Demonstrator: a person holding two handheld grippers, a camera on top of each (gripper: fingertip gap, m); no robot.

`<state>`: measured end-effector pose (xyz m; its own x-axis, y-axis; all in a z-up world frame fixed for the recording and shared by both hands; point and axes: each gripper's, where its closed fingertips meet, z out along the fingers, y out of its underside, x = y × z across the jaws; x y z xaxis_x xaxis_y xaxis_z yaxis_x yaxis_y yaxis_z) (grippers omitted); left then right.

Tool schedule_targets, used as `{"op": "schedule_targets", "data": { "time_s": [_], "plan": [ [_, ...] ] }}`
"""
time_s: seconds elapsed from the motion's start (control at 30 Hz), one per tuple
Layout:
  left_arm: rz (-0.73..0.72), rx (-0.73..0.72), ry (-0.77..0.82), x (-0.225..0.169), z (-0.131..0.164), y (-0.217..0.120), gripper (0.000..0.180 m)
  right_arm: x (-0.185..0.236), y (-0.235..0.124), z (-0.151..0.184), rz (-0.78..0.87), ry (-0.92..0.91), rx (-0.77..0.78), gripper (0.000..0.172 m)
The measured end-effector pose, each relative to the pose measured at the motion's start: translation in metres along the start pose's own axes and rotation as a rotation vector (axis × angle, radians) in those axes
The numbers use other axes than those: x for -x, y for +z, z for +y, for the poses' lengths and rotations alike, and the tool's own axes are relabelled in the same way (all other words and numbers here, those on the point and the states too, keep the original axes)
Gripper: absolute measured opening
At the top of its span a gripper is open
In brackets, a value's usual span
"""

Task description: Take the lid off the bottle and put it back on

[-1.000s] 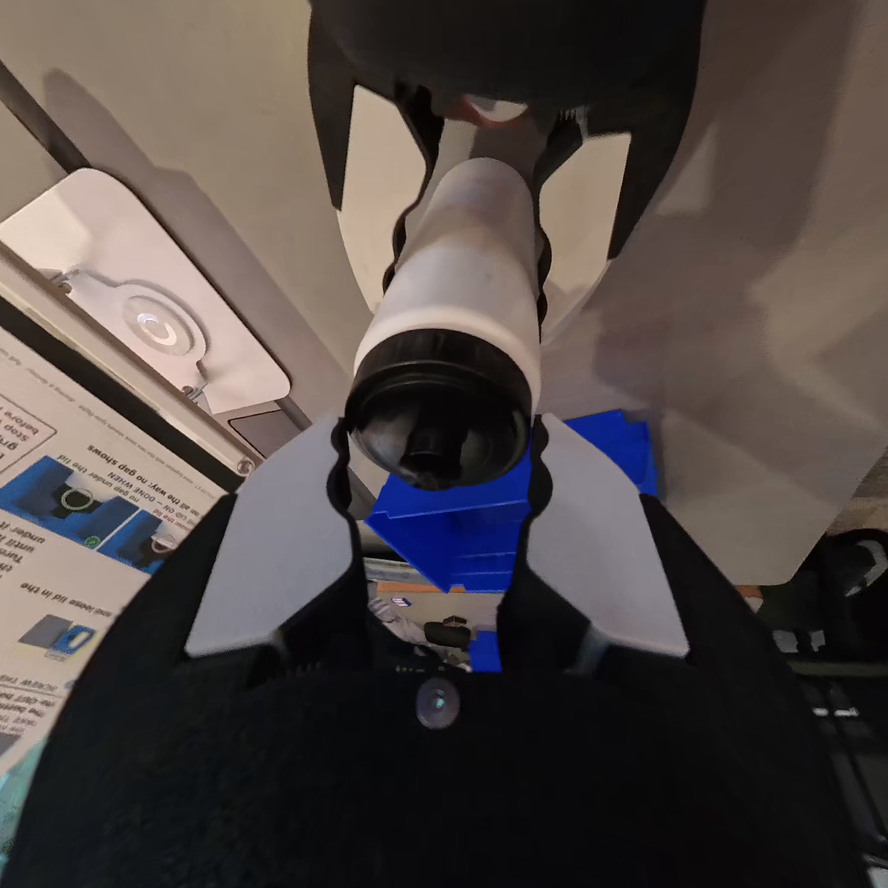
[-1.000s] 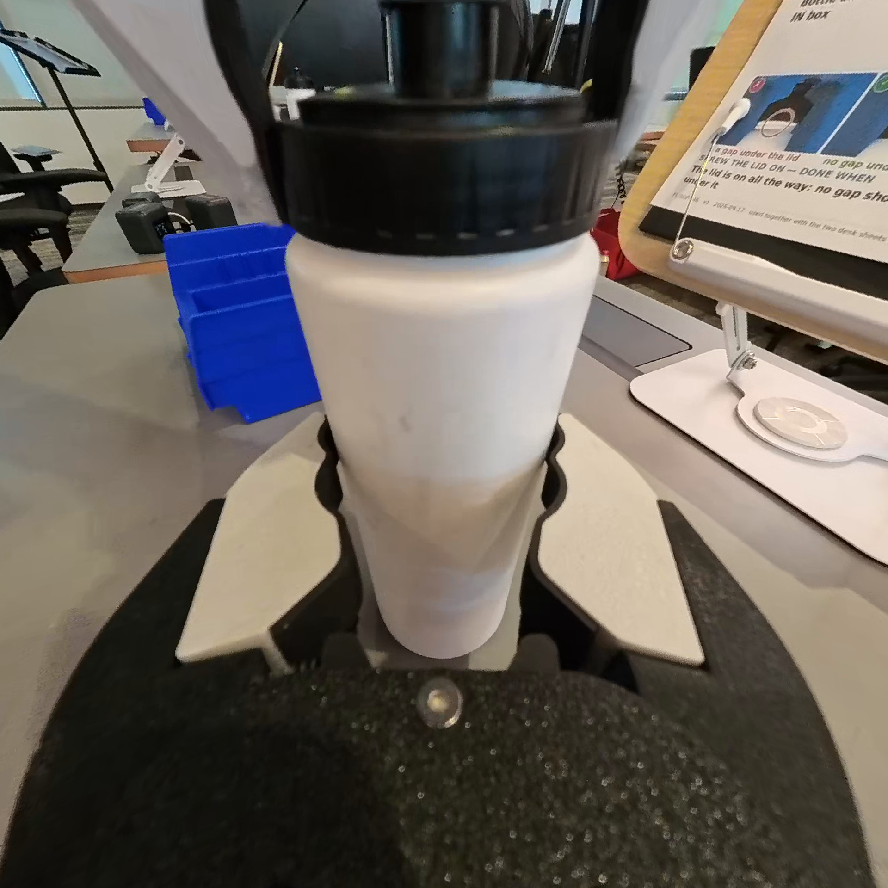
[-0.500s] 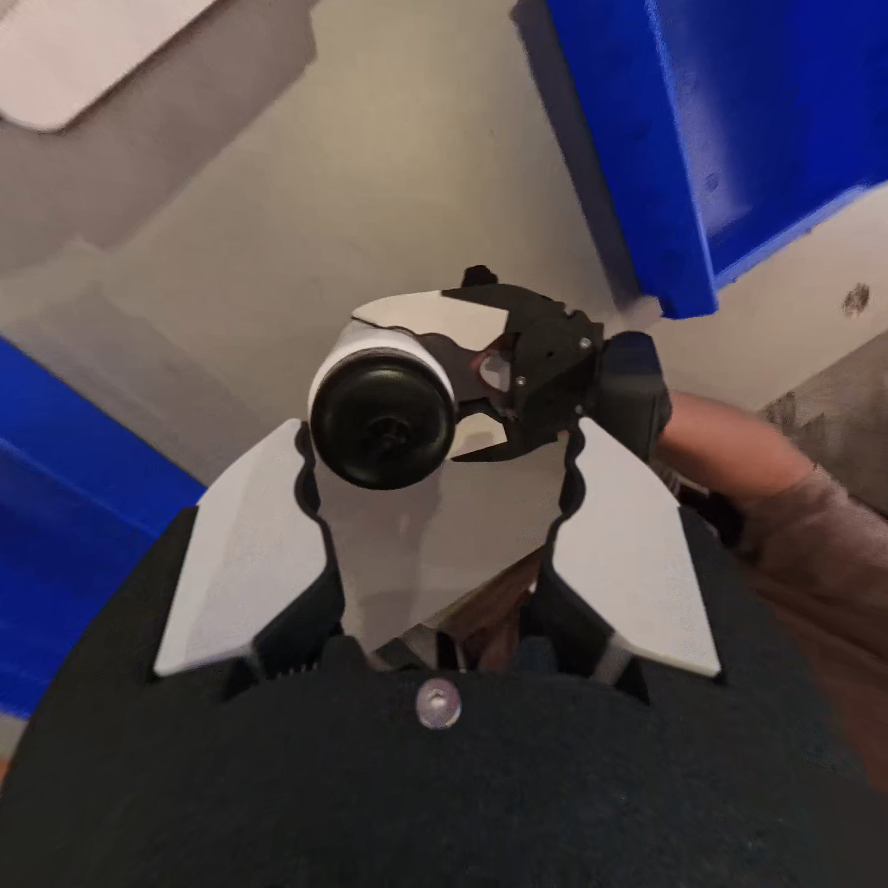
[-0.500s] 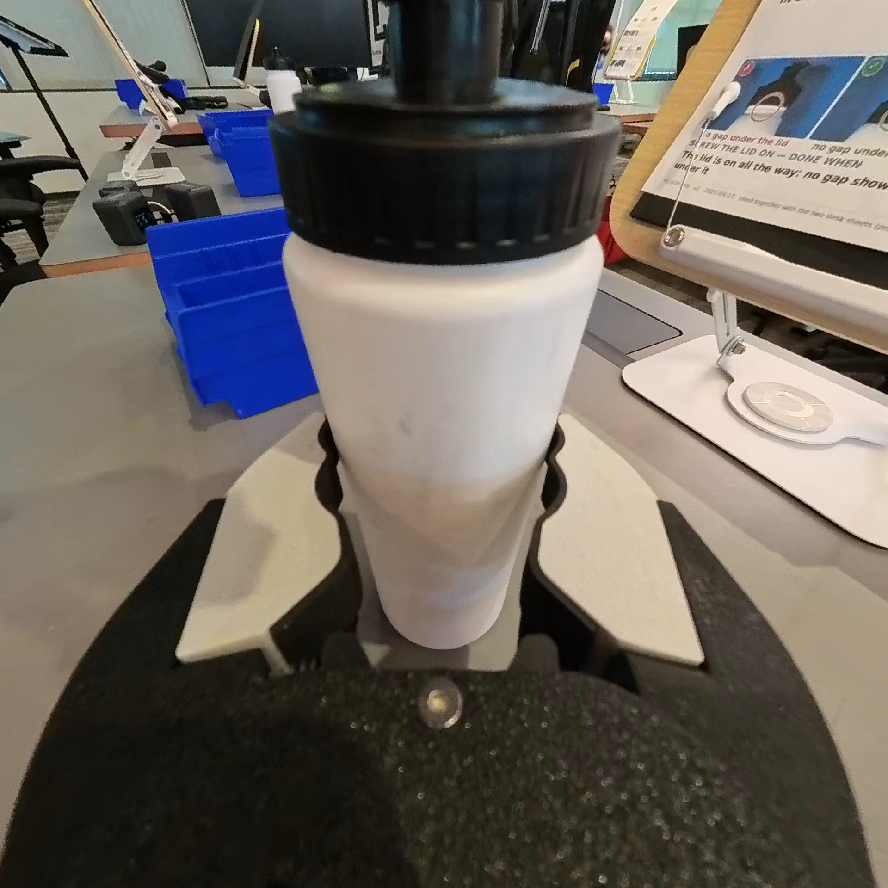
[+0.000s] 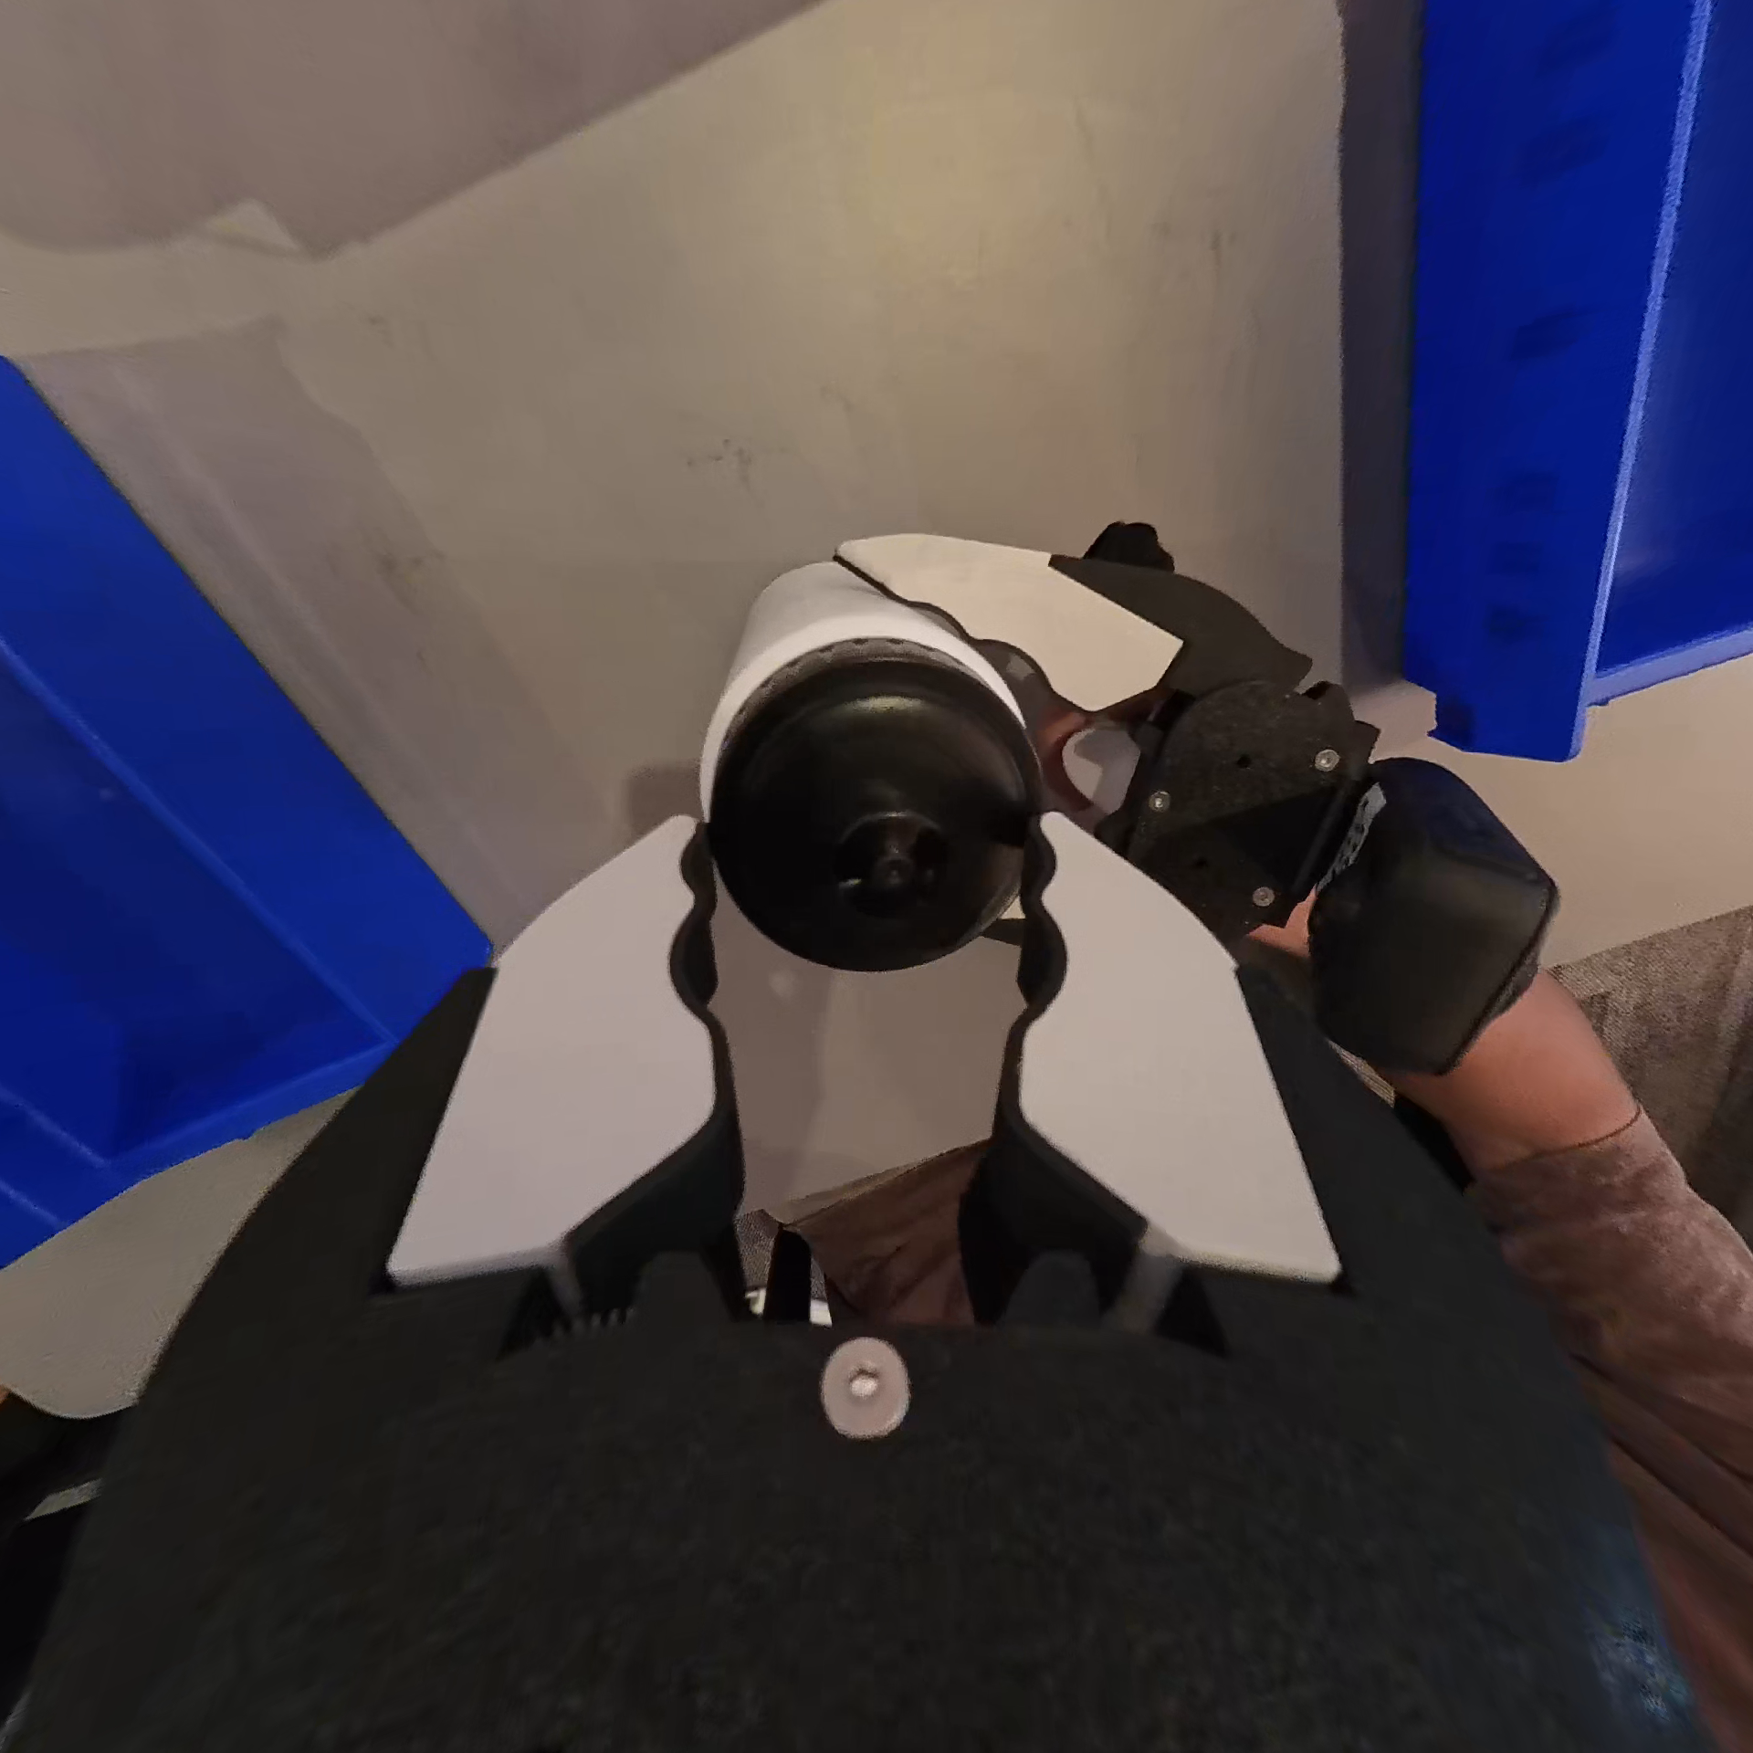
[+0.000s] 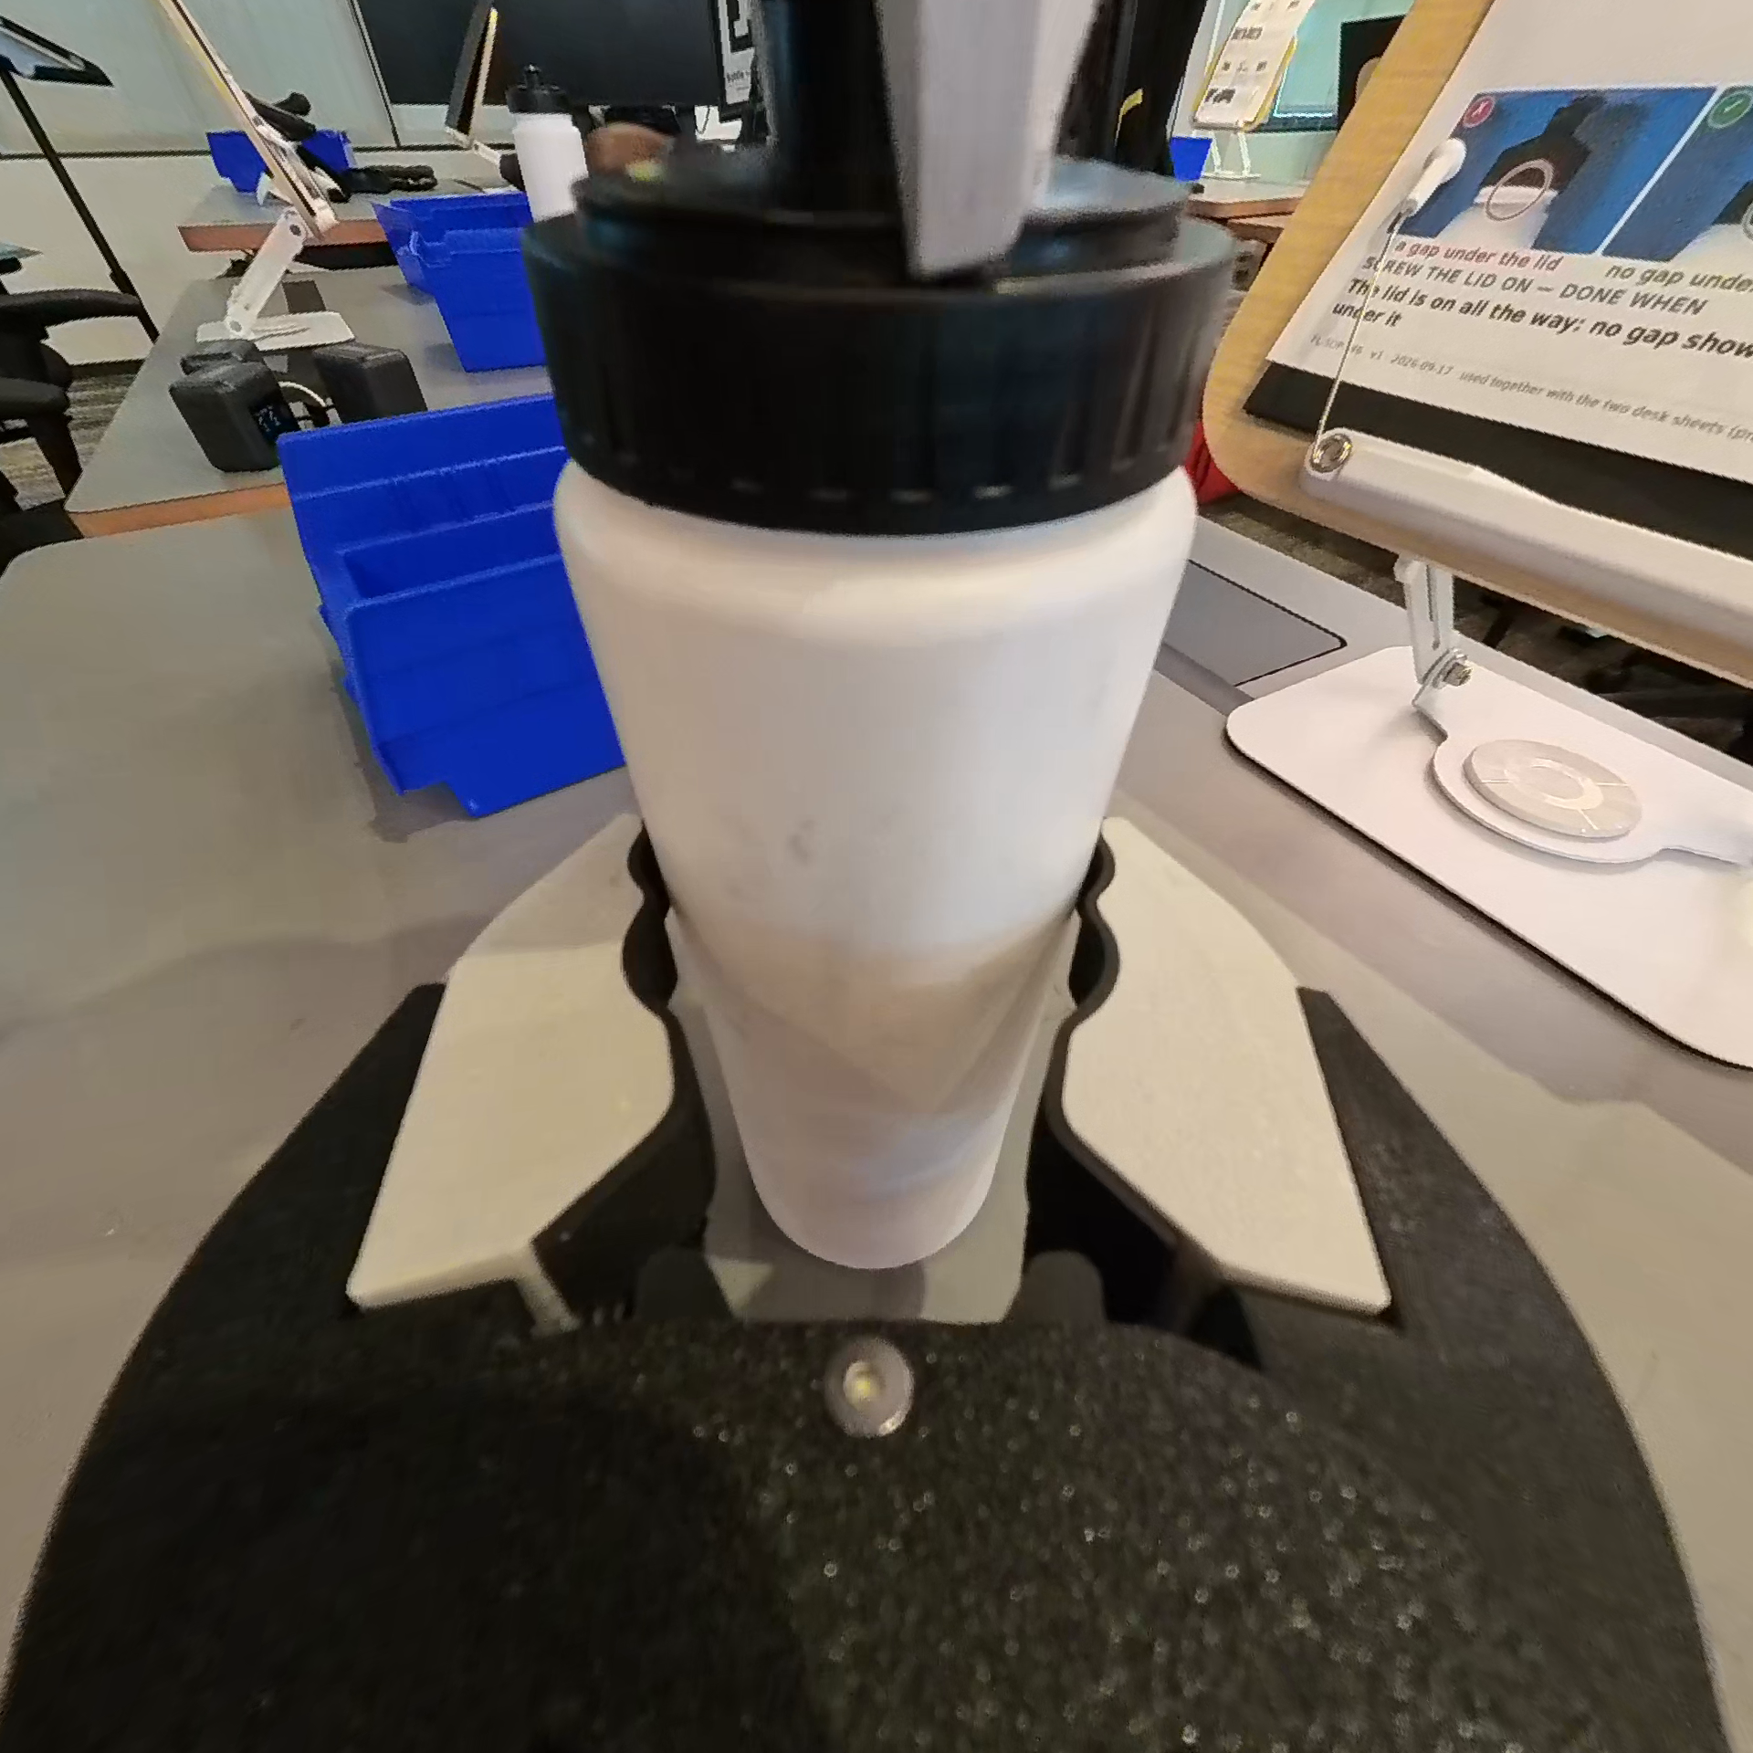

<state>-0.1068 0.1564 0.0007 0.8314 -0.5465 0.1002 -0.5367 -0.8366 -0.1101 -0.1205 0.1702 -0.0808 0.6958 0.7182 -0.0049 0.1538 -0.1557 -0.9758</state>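
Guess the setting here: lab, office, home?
Likely an office-style data-collection lab: rows of grey desks carrying blue storage bins, a clipboard-type instruction sheet on a stand, and office chairs at the left edge.

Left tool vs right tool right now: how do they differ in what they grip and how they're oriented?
The left tool comes from above, its fingertips at the round black plastic lid; the right tool comes from the side, clamped on the white plastic bottle body. The left tool looks down onto the lid; the right tool looks level across the grey table. Both work the same bottle.
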Motion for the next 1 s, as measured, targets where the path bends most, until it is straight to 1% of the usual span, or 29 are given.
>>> {"op": "schedule_targets", "data": {
  "time_s": [0.1, 0.17, 0.33, 0.43, 0.6, 0.8, 0.9, 0.93, 1.0],
  "plan": [
    [0.003, 0.019, 0.065, 0.0, 0.0, 0.0, 0.061, 0.0, 0.0, 0.0, 0.0, -0.002, 0.0, 0.083],
    [0.006, 0.038, 0.152, -0.001, 0.0, 0.0, 0.061, 0.0, 0.0, 0.0, -0.001, 0.0, -0.002, 0.083],
    [0.007, 0.099, 0.478, -0.001, 0.0, -0.001, 0.061, -0.001, -0.001, 0.0, -0.003, 0.003, -0.006, 0.083],
    [0.014, 0.173, 0.648, 0.003, 0.002, -0.001, 0.061, 0.0, 0.001, 0.0, 0.0, -0.007, -0.002, 0.083],
    [-0.017, 0.293, 0.989, 0.006, 0.002, -0.002, 0.061, 0.002, 0.003, 0.0, 0.006, -0.018, 0.004, 0.083],
    [-0.084, 0.321, 1.357, -0.002, -0.001, -0.003, 0.059, 0.002, 0.003, 0.001, 0.01, -0.021, 0.011, 0.083],
    [-0.135, 0.344, 1.414, -0.005, -0.002, -0.004, 0.058, 0.001, 0.002, 0.002, 0.012, -0.018, 0.012, 0.083],
    [-0.141, 0.34, 1.415, -0.006, -0.001, -0.004, 0.053, 0.0, 0.002, 0.002, 0.012, -0.012, 0.011, 0.083],
    [-0.164, 0.322, 1.382, -0.006, -0.001, -0.005, 0.053, 0.0, 0.002, 0.003, 0.002, -0.004, 0.012, 0.083]
  ]
}}
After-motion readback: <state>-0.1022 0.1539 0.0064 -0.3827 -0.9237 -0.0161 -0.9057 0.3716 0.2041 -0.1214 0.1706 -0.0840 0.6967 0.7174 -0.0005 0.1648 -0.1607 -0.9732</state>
